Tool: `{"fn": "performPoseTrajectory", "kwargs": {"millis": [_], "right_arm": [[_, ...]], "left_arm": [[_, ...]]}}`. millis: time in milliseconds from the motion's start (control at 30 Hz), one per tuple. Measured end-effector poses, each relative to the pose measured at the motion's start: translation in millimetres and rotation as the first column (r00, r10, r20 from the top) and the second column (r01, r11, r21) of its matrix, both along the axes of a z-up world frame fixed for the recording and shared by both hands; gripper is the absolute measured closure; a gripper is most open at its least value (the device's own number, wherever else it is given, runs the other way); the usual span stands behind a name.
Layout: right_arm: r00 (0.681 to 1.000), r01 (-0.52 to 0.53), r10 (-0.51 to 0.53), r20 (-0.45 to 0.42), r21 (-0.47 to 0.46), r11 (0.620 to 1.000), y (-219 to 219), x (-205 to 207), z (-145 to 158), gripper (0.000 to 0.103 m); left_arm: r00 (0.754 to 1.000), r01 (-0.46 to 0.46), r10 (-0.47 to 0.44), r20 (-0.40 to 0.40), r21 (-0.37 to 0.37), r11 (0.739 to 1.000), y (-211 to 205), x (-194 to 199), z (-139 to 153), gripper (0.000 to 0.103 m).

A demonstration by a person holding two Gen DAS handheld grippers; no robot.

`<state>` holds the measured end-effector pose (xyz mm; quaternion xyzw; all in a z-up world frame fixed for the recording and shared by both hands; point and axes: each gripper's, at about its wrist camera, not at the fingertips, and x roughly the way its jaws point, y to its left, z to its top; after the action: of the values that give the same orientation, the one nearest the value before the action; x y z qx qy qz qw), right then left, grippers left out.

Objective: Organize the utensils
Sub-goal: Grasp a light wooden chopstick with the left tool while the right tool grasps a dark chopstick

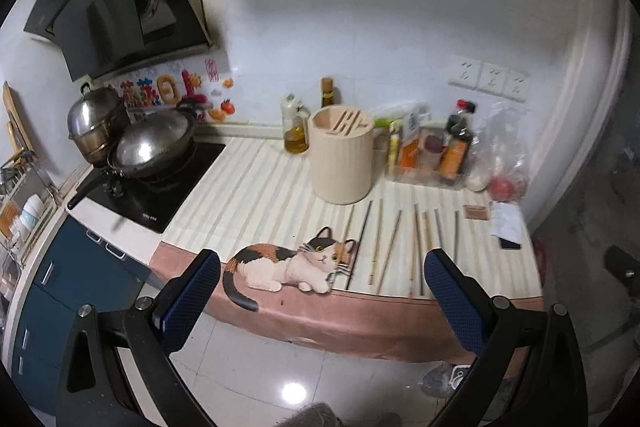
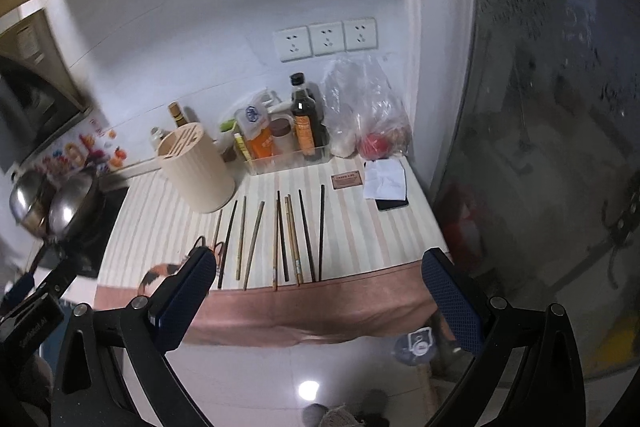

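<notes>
Several chopsticks [image 2: 280, 239] lie side by side on the striped counter mat; they also show in the left wrist view [image 1: 396, 243]. A cream slotted utensil holder [image 1: 342, 153] stands upright behind them, also seen in the right wrist view [image 2: 196, 167]. My left gripper [image 1: 320, 279] is open and empty, held off the counter's front edge over the cat picture [image 1: 288, 263]. My right gripper [image 2: 316, 275] is open and empty, in front of the near ends of the chopsticks.
A hob with a wok [image 1: 154, 143] and a steel pot [image 1: 96, 123] is at the left. Bottles and a clear tray of condiments [image 2: 288, 139] line the back wall. Plastic bags [image 2: 368, 115], a card [image 2: 347, 181], paper and a phone [image 2: 390, 203] lie at right.
</notes>
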<state>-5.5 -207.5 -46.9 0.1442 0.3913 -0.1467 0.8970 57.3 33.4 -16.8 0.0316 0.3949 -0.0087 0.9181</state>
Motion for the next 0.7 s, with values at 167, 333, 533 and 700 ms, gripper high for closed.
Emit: {"fn": "performPoseTrajectory", "kwargs": {"millis": [167,333,533,700], "right_arm": [[0.997,0.005,0.002,-0.082,0.086,0.996,-5.1,42.1,-49.0,0.038],[0.983,-0.028,0.05,-0.174,0.127,0.992,-2.7,88.8,-107.0,0.055],[0.949,-0.027,0.089,-0.302,0.204,0.979,-20.1,165.4,-191.1,0.069],[0.908,-0.006,0.112,-0.404,0.254,0.967,-44.7,228.1,-255.5,0.069]], "left_arm": [[0.996,-0.035,0.036,-0.086,0.014,0.999,20.7,51.3,-48.1,0.0],[0.981,-0.036,0.038,-0.191,0.015,0.999,28.4,100.8,-106.5,0.002],[0.936,-0.001,0.017,-0.352,0.045,0.999,12.3,162.5,-185.9,0.031],[0.888,0.009,0.016,-0.459,0.054,0.998,-11.1,217.3,-248.4,0.036]]}}
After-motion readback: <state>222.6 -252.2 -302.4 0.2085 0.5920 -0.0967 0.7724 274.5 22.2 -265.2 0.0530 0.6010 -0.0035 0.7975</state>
